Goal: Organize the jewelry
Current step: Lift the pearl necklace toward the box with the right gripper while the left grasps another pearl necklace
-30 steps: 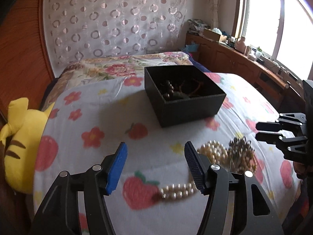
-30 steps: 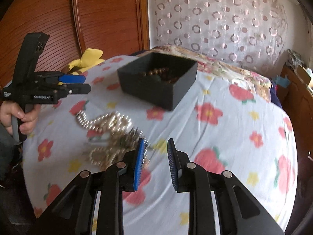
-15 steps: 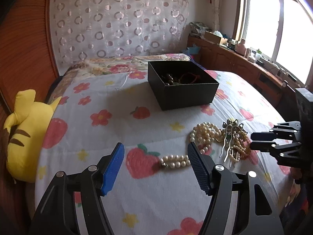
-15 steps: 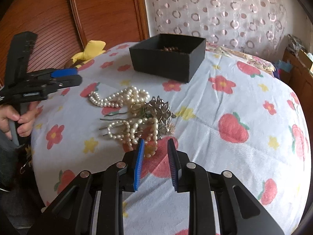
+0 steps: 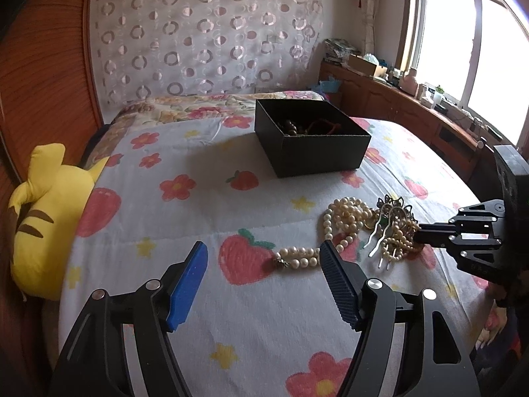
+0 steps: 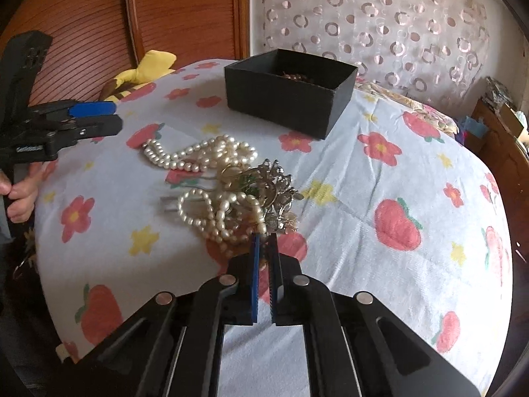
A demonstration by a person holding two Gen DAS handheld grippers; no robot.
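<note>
Right wrist view shows the right gripper (image 6: 263, 236) now nearly shut, its jaws a narrow slit apart at the near edge of the jewelry pile (image 6: 238, 192) on the bed (image 6: 363, 238). Half a second earlier those jaws stood wider and short of the pile; they have since closed in and reached it. A pearl strand or a bit of the metal ornament seems to sit between the tips, but whether it is truly pinched cannot be told. This looks like the start of a pick, the piece bound for the box (image 6: 291, 92) toward the far end of the bed, where dark beads already lie.

From the left wrist view, the left gripper (image 5: 264, 258) hangs wide open and empty above the bed, with the loose tail of the pearls (image 5: 299, 254) between its tips. It sits a little farther back than a second ago, when the box filled more of its view. The tangled pile may drag along when lifted.
</note>
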